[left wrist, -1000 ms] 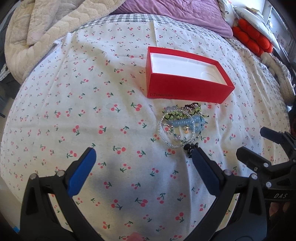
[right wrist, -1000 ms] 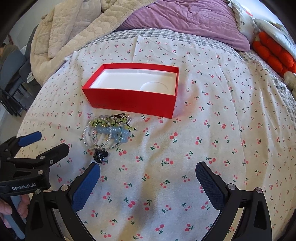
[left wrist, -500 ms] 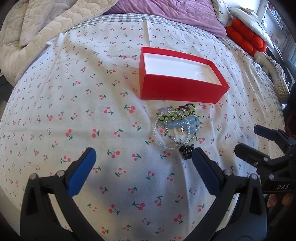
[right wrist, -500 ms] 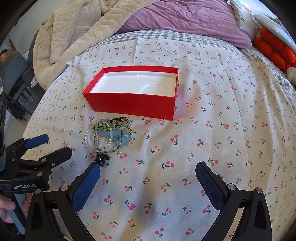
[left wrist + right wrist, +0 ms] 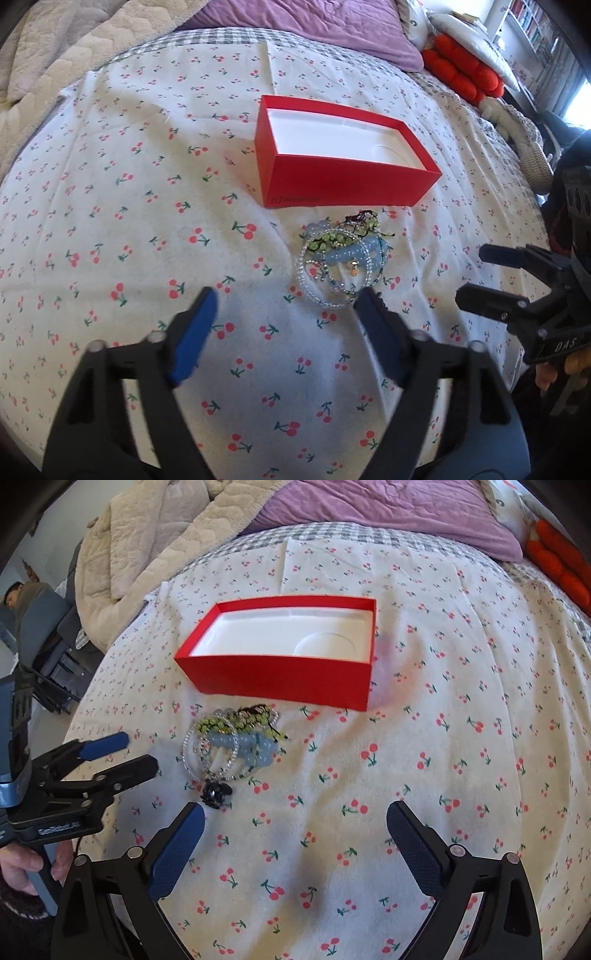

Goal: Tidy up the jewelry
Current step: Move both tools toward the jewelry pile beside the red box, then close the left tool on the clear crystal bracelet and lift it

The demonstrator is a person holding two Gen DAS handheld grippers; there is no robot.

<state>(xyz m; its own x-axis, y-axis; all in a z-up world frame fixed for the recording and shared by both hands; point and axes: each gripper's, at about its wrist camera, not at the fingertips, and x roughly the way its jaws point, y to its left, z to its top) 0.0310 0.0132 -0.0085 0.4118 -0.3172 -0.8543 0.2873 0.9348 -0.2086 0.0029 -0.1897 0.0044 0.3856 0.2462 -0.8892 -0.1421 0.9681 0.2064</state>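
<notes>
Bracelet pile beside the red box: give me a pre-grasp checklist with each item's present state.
1. Red box open, nothing inside: ok.
2. Bracelet pile on the cherry-print sheet, just in front of the box: ok.
3. Left gripper holds nothing; its jaws have just been closing: ok.
4. Right gripper wide apart, holding nothing: ok.
5. Bracelets free of one another: not ok, they overlap.
6. Black flower piece joined to a bracelet or loose: cannot tell.
</notes>
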